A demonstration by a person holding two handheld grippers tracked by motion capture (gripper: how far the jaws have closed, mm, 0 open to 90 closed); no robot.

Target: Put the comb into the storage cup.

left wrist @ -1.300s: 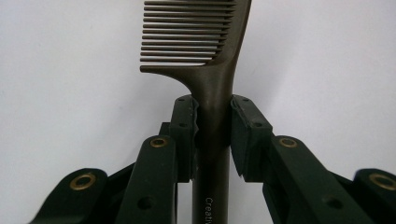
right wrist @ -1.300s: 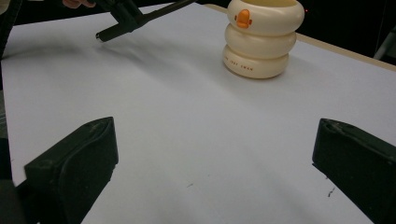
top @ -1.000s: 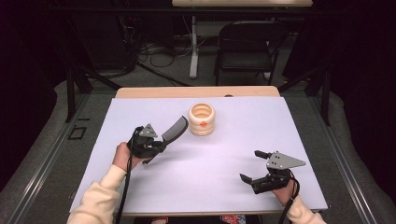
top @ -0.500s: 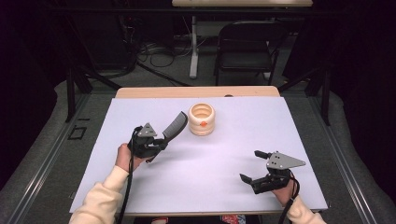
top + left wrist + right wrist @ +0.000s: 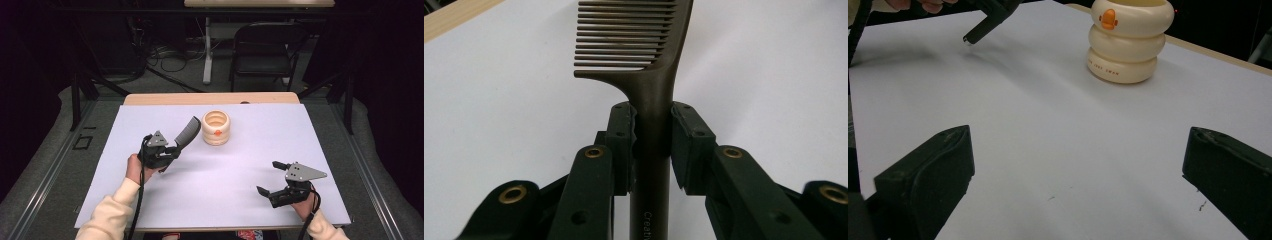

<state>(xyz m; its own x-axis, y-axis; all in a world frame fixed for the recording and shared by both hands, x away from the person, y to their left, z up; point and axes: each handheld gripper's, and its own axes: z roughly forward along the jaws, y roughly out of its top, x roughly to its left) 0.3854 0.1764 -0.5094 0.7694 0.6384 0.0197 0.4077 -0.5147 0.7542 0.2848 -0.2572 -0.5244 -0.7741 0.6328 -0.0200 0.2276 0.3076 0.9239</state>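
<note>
Comb (image 5: 639, 75) clamped by the handle in the left gripper (image 5: 172, 148), pads pressing both sides of the dark handle just below the teeth. Teeth end pointing up and away over the white table cover (image 5: 210, 185), tip reaching close to the cream ribbed cup (image 5: 216, 127) but not touching it, as far as the high view tells. Handle end sticking out behind the jaws, hanging above the cover with a faint shadow below, clear in the right gripper view. Cup standing upright near the far middle of the cover, little orange mark on its side. Right gripper (image 5: 272, 177) resting low at the near right corner, well apart from the comb and cup, jaws spread wide with nothing between them, just bare cover. Folding chair (image 5: 265, 50) parked beyond the table's far edge.
</note>
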